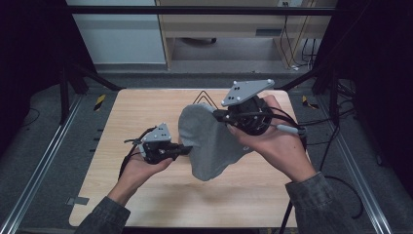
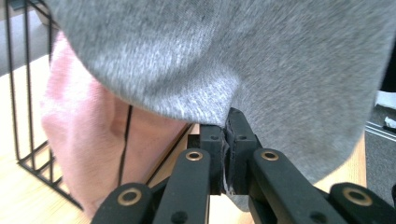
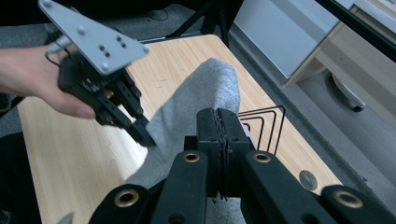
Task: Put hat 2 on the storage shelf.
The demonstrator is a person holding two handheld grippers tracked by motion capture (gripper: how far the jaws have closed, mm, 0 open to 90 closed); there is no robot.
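With both grippers clamped on the grey sock, it hangs stretched above the surface: left gripper pinching its near-left edge, right gripper holding the far end up.

Your desk is light wood with rounded corners. A black wire rack stands on it at the far edge; something pink, perhaps cloth, sits by the rack.

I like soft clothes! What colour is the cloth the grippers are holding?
Grey, the cloth shows best in the left gripper view.
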